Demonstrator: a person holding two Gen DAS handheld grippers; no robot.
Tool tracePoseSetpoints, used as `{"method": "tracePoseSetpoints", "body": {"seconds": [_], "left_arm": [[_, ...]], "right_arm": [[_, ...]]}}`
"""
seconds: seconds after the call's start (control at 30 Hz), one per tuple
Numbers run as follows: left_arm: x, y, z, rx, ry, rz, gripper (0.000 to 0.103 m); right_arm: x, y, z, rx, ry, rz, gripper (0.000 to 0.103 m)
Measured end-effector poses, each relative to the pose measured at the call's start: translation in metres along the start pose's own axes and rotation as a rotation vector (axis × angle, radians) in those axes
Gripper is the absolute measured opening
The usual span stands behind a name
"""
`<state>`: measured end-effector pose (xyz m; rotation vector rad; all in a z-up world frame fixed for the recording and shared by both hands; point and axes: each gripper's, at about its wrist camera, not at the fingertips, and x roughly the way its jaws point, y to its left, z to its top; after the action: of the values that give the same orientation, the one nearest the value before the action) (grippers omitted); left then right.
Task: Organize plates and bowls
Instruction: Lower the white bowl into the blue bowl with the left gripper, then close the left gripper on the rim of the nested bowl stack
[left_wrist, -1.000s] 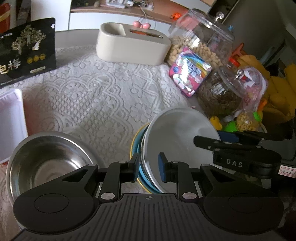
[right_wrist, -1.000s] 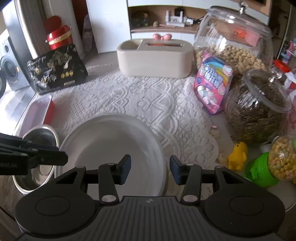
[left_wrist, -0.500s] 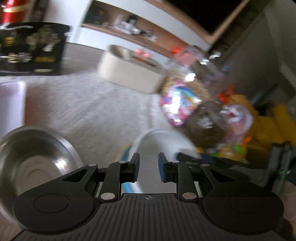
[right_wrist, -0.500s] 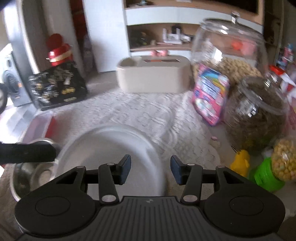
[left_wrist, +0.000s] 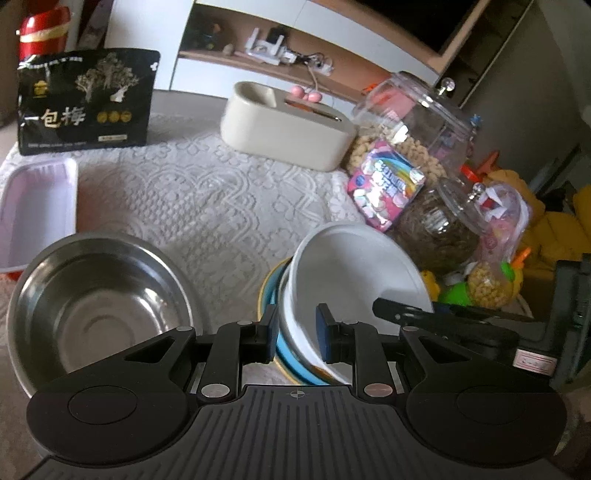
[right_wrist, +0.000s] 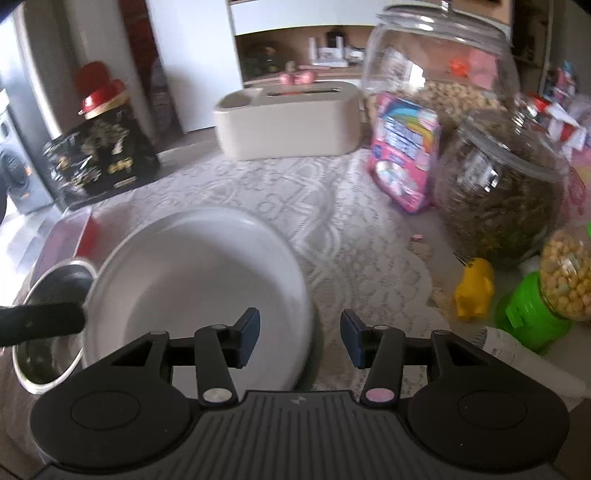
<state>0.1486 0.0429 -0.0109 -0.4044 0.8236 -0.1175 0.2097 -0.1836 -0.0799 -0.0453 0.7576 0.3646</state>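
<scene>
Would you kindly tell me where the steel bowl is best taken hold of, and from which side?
Grip the steel bowl by its thin rim at the near edge, coming from above: it sits upright and open, empty, so one finger can go inside the wall and one outside.

right gripper (right_wrist: 299, 338) jaws apart over the white plate's (right_wrist: 192, 280) near rim — steel bowl (right_wrist: 44, 354) just left, jars behind.

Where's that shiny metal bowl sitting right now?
In the left wrist view the metal bowl sits low on the left of the lace cloth, beside the stacked plates.
</scene>
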Motion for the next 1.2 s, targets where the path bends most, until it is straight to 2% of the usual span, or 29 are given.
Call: {"method": "tracePoseSetpoints", "body": {"seconds": [0.17, 0.3, 0.6, 0.73, 0.93, 1.0, 1.07, 1.2], "left_arm": [[-0.004, 0.01, -0.009, -0.022, 0.001, -0.019, 0.024], [-0.008, 0.013, -0.012, -0.007, -0.006, -0.034, 0.024], [-0.016, 0.015, -0.017, 0.033, -0.048, -0.067, 0.024], [-0.022, 0.017, -0.018, 0.04, -0.081, -0.084, 0.024], [-0.008, 0.018, -0.014, 0.044, -0.036, -0.054, 0.019], [-0.005, 0.02, -0.011, 0.031, -0.009, -0.065, 0.017], [-0.006, 0.024, -0.01, 0.008, -0.021, -0.079, 0.016], [-0.009, 0.025, -0.002, 0.004, -0.052, -0.028, 0.015]], "right_arm": [[-0.005, 0.019, 0.0, -0.055, 0.028, -0.014, 0.051], [-0.014, 0.028, -0.001, -0.075, 0.029, -0.037, 0.059], [-0.005, 0.036, -0.008, -0.026, 0.068, -0.099, 0.059], [0.0, 0.039, -0.005, -0.006, 0.108, -0.092, 0.059], [0.012, 0.046, 0.0, -0.048, 0.135, -0.124, 0.064], [0.016, 0.044, 0.005, -0.059, 0.136, -0.115, 0.065], [0.019, 0.04, 0.009, -0.053, 0.126, -0.089, 0.066], [0.025, 0.03, 0.018, -0.03, 0.116, -0.008, 0.073]]}}
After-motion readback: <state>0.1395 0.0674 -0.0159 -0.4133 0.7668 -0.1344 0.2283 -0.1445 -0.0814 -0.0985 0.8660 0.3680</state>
